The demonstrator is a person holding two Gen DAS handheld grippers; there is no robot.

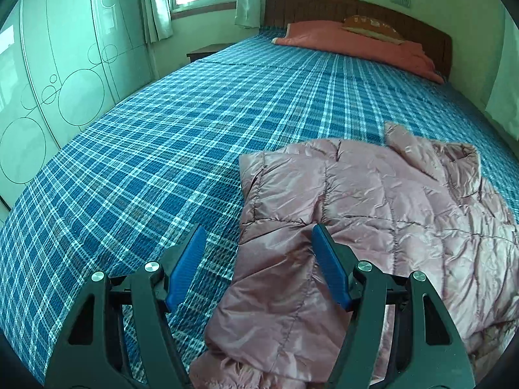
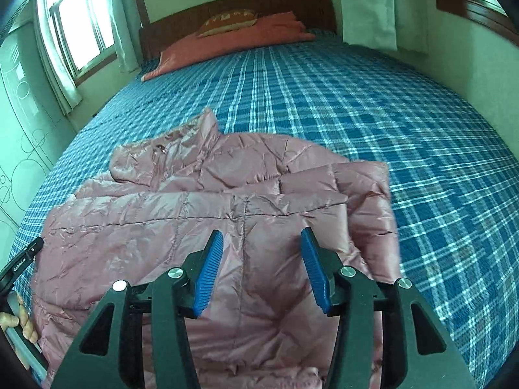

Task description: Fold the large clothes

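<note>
A pink quilted puffer jacket point(image 1: 373, 214) lies spread on the blue plaid bed, collar toward the headboard. In the left wrist view my left gripper point(image 1: 258, 230) is open and empty, hovering over the jacket's left edge near the hem. In the right wrist view the jacket point(image 2: 168, 214) fills the near bed, with a sleeve folded over its right side point(image 2: 363, 191). My right gripper point(image 2: 262, 235) is open and empty above the jacket's lower middle. The left gripper's body shows at the far left edge of the right wrist view point(image 2: 19, 265), its fingers hidden.
The blue plaid bed point(image 1: 168, 149) extends far to the left and right of the jacket. A salmon quilt point(image 1: 356, 43) and an orange pillow point(image 1: 373, 27) lie by the wooden headboard. A glass wardrobe point(image 1: 48, 81) stands to the left, with windows and curtains behind.
</note>
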